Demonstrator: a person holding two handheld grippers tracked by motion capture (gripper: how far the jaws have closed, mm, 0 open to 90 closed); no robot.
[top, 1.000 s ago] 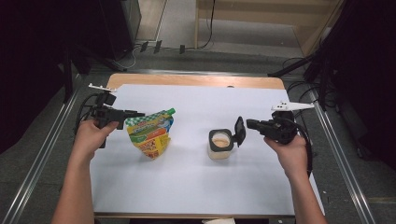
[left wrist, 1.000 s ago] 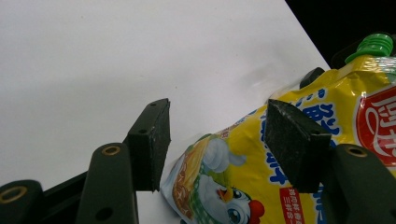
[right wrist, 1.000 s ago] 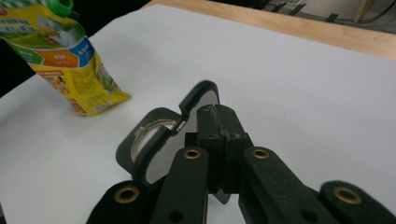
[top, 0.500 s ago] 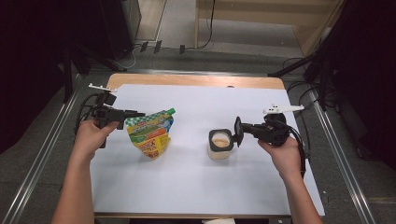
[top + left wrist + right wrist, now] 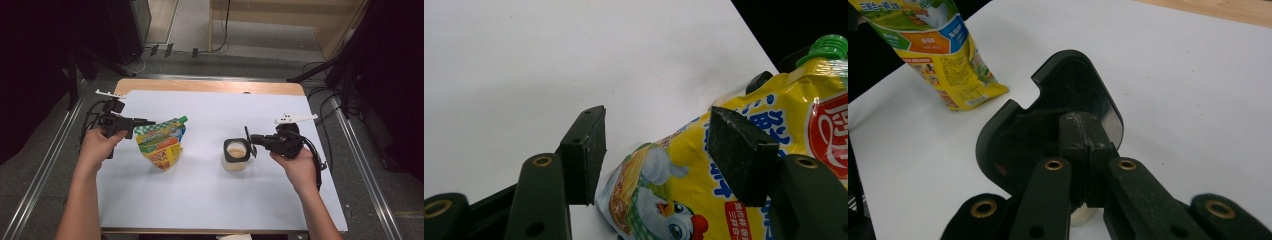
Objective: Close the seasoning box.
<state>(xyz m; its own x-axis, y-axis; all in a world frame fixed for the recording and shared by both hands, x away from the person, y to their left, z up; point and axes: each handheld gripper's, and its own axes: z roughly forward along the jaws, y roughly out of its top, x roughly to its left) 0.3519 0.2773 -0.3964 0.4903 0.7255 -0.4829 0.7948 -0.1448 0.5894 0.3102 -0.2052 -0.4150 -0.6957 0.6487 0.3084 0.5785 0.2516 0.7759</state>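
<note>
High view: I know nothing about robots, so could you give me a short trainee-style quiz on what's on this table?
1. True or false: the right claw is shut on the black lid.
2. What colour is the screw cap of the yellow spouted pouch? A red, B green, C white.
3. Fill in: the open jar beside the lid holds something ____ in colour.
Key: 1 true; 2 B; 3 beige.
</note>
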